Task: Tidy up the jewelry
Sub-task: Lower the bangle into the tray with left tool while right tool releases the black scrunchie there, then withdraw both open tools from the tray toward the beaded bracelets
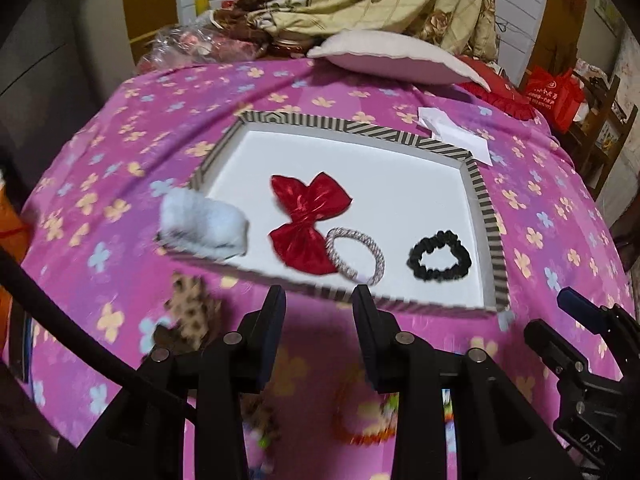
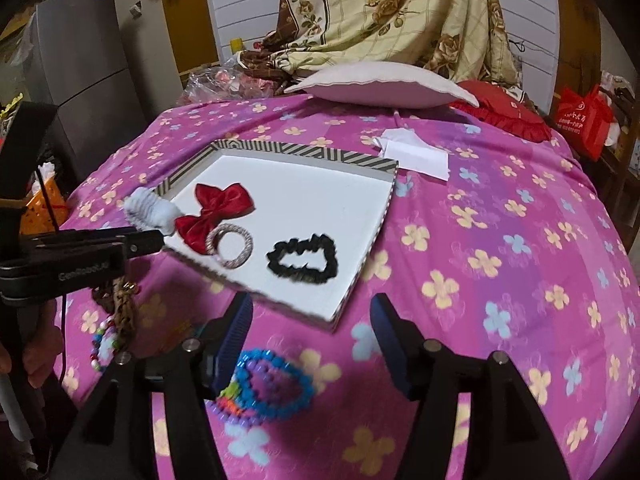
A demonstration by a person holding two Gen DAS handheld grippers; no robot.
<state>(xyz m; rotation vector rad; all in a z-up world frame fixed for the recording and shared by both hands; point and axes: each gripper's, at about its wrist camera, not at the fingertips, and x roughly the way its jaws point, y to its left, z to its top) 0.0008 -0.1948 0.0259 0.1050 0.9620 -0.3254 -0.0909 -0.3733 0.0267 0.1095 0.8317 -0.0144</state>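
Note:
A shallow tray with a striped rim (image 1: 486,216) (image 2: 362,276) lies on the pink flowered bed. Inside it are a red bow (image 1: 310,224) (image 2: 216,212), a silver ring-shaped band (image 1: 356,256) (image 2: 230,246) and a black scrunchie (image 1: 439,256) (image 2: 304,260). A white fluffy piece (image 1: 202,220) (image 2: 148,208) rests on the tray's left rim. My left gripper (image 1: 319,296) (image 2: 158,240) hovers open and empty just before the near rim. My right gripper (image 2: 312,308) (image 1: 560,320) is open and empty too, above a blue beaded bracelet (image 2: 272,384).
On the bedspread in front of the tray lie a leopard-print piece (image 1: 192,312) (image 2: 120,300), an orange beaded bracelet (image 1: 360,420) and a multicoloured bead string (image 2: 102,344). White paper (image 2: 416,152) and a pillow (image 2: 384,82) sit behind the tray. A red bag (image 2: 584,120) stands at the far right.

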